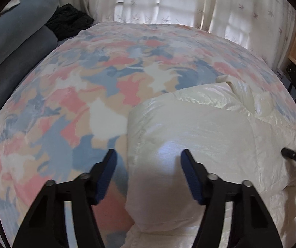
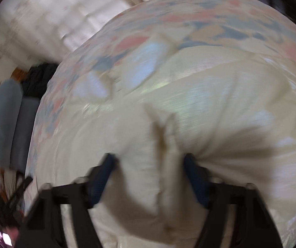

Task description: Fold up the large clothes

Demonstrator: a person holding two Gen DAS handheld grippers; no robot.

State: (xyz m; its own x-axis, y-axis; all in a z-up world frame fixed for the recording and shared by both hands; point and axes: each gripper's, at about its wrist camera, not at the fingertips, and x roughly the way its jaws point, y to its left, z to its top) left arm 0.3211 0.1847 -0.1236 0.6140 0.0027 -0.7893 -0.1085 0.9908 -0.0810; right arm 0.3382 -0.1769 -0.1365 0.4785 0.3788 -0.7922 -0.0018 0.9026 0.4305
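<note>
My left gripper [image 1: 148,173] hangs with its jaws apart, straddling the near left corner of the cream puffer jacket [image 1: 199,128] without its blue pads pressing on it, so it holds nothing. My right gripper [image 2: 148,175] shows in its own blurred view with a bunched ridge of the shiny fabric gathered between the fingers; the picture looks wider than a full pinch, yet I judge it clamped on that fold. The jacket lies on the patterned blanket [image 1: 81,95] that covers the bed, toward the right and near side. As to progress, I judge the fold only begun: the body looks doubled into a thick slab with a rounded left edge, a loose sleeve or collar part still sticks up at the far right, and the piece is neither compact nor squared off. Left to do, I think, are tucking that loose part in and at least one more fold over. Counting: one jacket, one blanket, two grippers, two grey-blue bolsters [image 1: 19,41] stacked at the left, one dark heap of cloth [image 1: 69,20] beside them, one curtained window [image 1: 168,2].
</note>
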